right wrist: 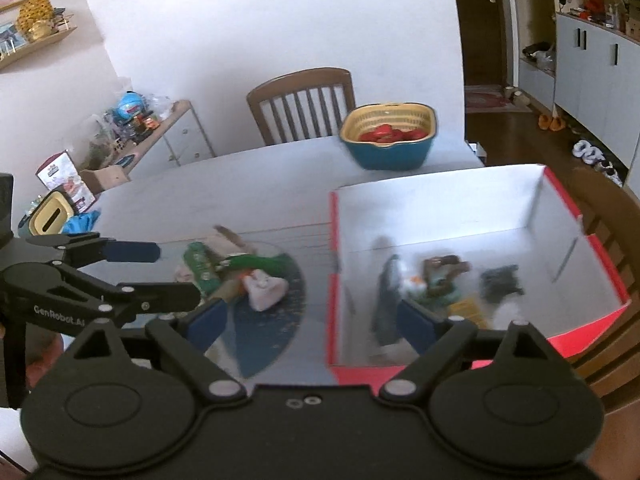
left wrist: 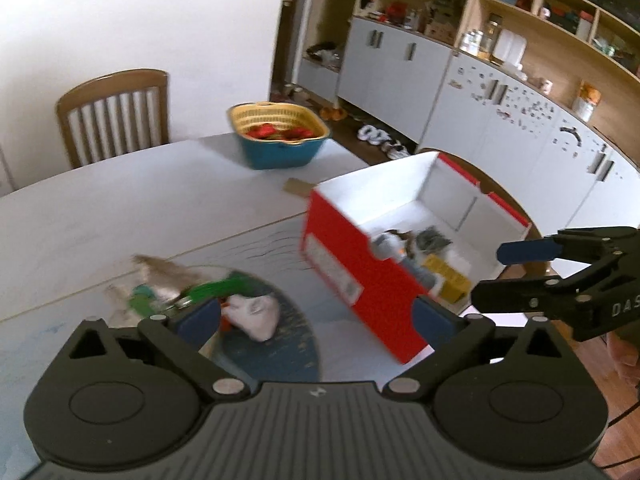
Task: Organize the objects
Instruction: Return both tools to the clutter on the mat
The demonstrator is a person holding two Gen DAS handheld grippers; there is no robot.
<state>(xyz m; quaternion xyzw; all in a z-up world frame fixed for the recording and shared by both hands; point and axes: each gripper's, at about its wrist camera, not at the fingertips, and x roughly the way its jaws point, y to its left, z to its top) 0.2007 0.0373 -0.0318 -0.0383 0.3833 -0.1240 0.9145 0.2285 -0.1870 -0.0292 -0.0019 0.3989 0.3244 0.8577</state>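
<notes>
Both grippers hang above the table [right wrist: 168,192] with nothing in them: the left gripper [left wrist: 318,312] has its fingers spread wide, and the right gripper [right wrist: 312,322] is likewise released and empty. The task's loose things lie in a small pile [right wrist: 236,276] on a round mat [right wrist: 288,312], just left of the red box [right wrist: 440,216]; a white soft lump [left wrist: 254,314] sits at the near side of the pile, green pieces [left wrist: 216,288] behind it. Blur hides what most of them are. The box already holds several items [right wrist: 440,284] on its floor, so the sorting looks partway done, and the step in hand seems to be a return for another pick.

The next move probably calls for one gripper to drop onto the pile, the white lump being the nearest, and close on a single piece without dragging its neighbours.

The box's left wall stands just beside the mat, so any carry must clear that rim. The box sits at the table's right edge, with a chair [right wrist: 612,216] close behind it. Open tabletop stretches beyond the mat toward the basket [right wrist: 388,156], which is well apart. The two grippers are near each other, so room between them is tight
</notes>
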